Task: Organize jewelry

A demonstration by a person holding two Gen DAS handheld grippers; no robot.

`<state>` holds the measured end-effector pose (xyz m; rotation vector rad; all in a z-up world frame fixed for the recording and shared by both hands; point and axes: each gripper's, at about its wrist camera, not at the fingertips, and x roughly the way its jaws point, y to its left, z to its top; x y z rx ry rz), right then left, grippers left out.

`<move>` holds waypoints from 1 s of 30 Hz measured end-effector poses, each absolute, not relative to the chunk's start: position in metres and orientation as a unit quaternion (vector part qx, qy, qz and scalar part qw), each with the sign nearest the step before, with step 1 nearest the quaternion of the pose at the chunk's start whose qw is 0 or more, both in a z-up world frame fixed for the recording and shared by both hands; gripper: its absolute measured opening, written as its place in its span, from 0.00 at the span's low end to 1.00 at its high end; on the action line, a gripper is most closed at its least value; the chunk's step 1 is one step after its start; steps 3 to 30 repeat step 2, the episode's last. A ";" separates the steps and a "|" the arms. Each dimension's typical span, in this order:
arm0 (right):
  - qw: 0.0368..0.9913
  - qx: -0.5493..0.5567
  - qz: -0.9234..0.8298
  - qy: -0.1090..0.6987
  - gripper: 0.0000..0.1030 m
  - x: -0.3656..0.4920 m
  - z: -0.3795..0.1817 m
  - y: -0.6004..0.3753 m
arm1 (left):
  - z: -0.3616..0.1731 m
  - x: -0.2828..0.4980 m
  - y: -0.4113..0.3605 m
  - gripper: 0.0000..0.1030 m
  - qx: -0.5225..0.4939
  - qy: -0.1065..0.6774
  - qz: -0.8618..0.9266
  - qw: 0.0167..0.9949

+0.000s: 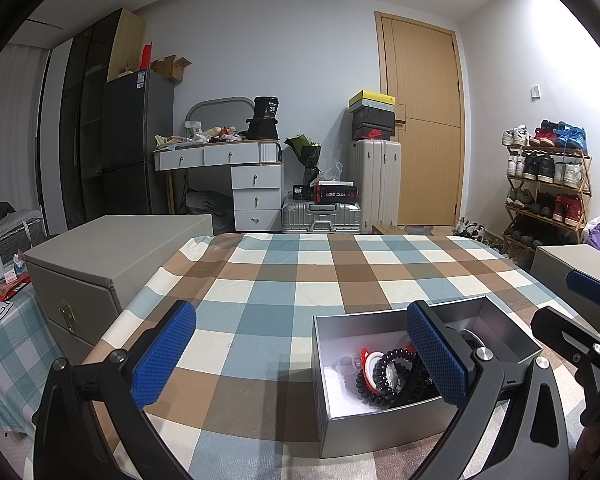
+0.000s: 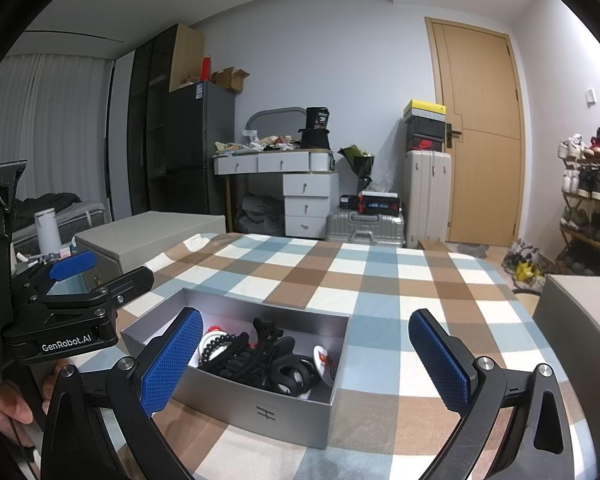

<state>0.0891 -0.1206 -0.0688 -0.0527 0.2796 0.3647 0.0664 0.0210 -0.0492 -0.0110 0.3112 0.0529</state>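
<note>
the jewelry sits heaped in an open silver box [image 2: 256, 396] on the checked cloth of the surface [image 2: 380, 280]: a black bead bracelet [image 1: 384, 376], a red and white piece [image 1: 366, 364], black hair claws [image 2: 268, 344] and a small round white item [image 2: 324, 360] at the box's right end, all touching and partly overlapping. no loose piece shows on the cloth around the box. the left gripper [image 1: 300, 360] hangs above the surface with its jaws spread wide and nothing between them, its right finger in front of the box. the right gripper [image 2: 308, 364] is likewise wide open and empty, looking down over the box. judging by this, the scene fits either jewelry gathered in already or a jumble waiting to be sorted out; the frames do not settle which. any reach into the box would call for a narrow, careful pinch on 1 piece, since the beads and claws are tangled.
</note>
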 end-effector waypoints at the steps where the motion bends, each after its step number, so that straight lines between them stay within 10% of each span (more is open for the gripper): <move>1: 0.973 -0.026 0.181 0.139 1.00 0.089 -0.069 -0.121 | -0.049 0.067 0.021 0.99 -0.006 0.155 0.027 0.988; 30: 0.973 -0.026 0.181 0.139 1.00 0.089 -0.069 -0.121 | -0.049 0.067 0.020 0.99 -0.006 0.155 0.027 0.988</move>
